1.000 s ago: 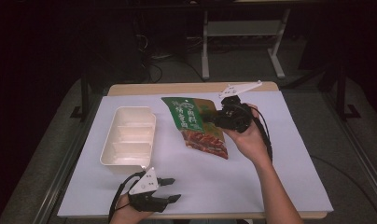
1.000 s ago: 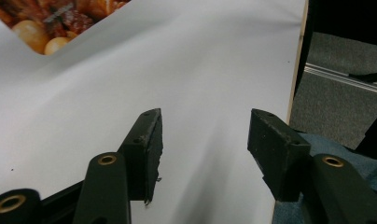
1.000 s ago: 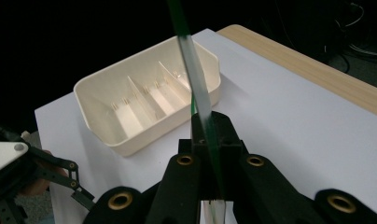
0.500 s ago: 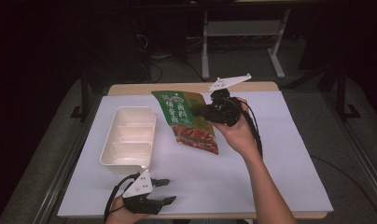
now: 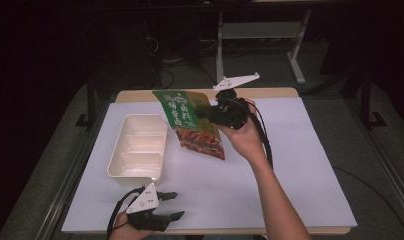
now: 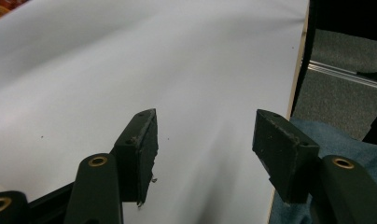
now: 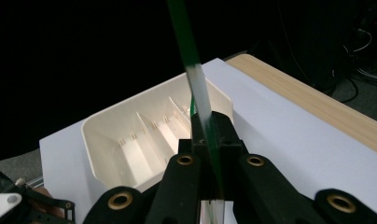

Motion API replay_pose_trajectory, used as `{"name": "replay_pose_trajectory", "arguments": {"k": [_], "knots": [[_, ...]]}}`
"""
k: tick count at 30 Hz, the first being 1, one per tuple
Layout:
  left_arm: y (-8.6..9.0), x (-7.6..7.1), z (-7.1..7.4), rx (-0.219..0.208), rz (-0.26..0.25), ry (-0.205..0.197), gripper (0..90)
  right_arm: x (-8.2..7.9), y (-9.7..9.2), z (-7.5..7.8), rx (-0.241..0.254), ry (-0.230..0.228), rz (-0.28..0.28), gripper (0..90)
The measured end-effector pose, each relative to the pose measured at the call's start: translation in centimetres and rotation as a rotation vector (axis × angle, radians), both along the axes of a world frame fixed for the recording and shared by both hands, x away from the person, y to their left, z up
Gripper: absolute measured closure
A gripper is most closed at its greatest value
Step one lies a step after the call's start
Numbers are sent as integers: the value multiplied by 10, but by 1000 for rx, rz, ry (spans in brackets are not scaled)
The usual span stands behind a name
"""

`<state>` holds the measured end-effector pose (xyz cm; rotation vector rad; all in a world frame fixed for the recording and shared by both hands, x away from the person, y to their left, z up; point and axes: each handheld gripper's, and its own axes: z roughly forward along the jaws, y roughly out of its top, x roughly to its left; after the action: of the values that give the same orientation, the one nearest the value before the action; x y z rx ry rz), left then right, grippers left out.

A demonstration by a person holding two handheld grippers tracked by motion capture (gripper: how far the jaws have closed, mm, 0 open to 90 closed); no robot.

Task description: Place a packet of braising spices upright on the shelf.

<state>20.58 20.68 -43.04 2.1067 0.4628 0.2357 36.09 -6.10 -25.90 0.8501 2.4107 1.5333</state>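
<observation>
A green and red snack pouch [image 5: 190, 125] hangs in the air just right of the white divided tray [image 5: 137, 150], tilted, its lower end near the table. My right gripper [image 5: 205, 114] is shut on the pouch's right edge. In the right gripper view the pouch [image 7: 196, 79] shows edge-on, clamped in the right gripper [image 7: 209, 126], with the tray [image 7: 130, 135] beyond it. My left gripper [image 5: 172, 205] rests low at the table's front edge, below the tray. Its jaws have just been opening, and the left gripper [image 6: 205, 140] has nothing in it.
A white sheet [image 5: 290, 165] covers the table, with a wooden strip [image 5: 270, 92] bare at the far edge. The tray's compartments hold nothing. The table's front edge [image 6: 296, 84] runs close beside my left gripper. Cables and a white stand [image 5: 250, 35] lie on the dark floor behind.
My right gripper has carried the pouch leftward and a little up, closer to the tray. The left gripper's jaws stand slightly wider; that hand has stayed in place.
</observation>
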Motion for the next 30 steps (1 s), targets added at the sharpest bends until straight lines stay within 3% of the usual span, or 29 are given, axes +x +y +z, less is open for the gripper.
{"name": "replay_pose_trajectory", "arguments": {"k": [12, 13, 30], "knots": [[3, -1, -1, 11, -3, -2, 397, 10, 29, 11, 24, -20, 25, 893], [2, -2, -1, -6, 6, 8, 396, 12, 34, 12, 26, -18, 30, 893], [4, 1, -3, 0, -10, 7, 383, 24, 76, 12, 50, -24, 78, 893]]}}
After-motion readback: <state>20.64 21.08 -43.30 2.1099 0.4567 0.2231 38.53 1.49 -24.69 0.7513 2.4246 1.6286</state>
